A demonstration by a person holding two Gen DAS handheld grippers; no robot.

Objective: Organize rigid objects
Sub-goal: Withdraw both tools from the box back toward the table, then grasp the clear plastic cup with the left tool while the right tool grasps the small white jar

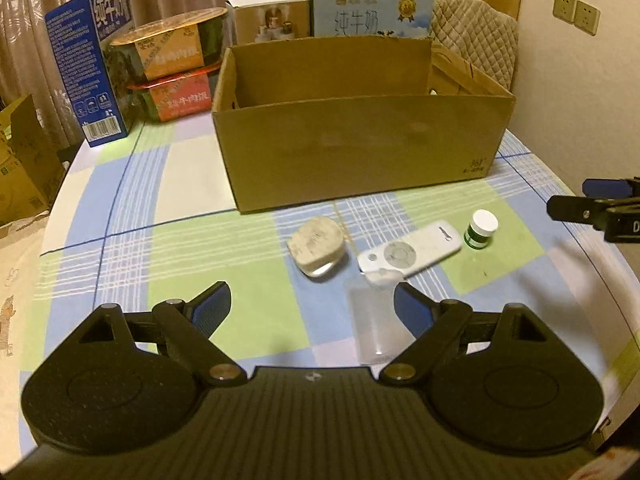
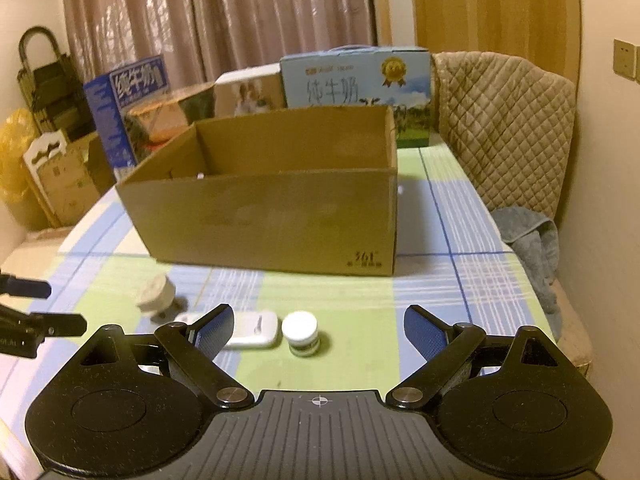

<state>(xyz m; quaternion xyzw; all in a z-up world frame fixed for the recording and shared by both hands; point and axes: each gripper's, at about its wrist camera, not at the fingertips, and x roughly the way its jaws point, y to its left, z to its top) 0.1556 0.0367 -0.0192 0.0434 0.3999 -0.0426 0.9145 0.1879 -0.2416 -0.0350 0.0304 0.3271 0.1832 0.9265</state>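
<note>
On the checked tablecloth point(image 1: 120, 208) lie a grimy white plug adapter point(image 1: 316, 246), a white remote control point(image 1: 410, 252), a small green jar with a white lid point(image 1: 480, 229) and a clear plastic bottle point(image 1: 370, 320). My left gripper point(image 1: 312, 310) hovers open just short of them, the bottle lying by its right finger. In the right wrist view my right gripper point(image 2: 320, 326) is open above the table, with the jar point(image 2: 301, 332) and the remote point(image 2: 250, 330) just ahead between its fingers and the adapter point(image 2: 156, 290) to the left. Behind stands an open cardboard box point(image 1: 360, 152) point(image 2: 272, 220).
Milk cartons point(image 1: 94, 64) point(image 2: 356, 80), stacked noodle bowls point(image 1: 168, 68) and a white box point(image 1: 268, 16) crowd the table's back. A quilted chair point(image 2: 504, 128) with a blue towel point(image 2: 532, 240) stands at the right. Cardboard boxes point(image 1: 20, 168) sit off the left edge.
</note>
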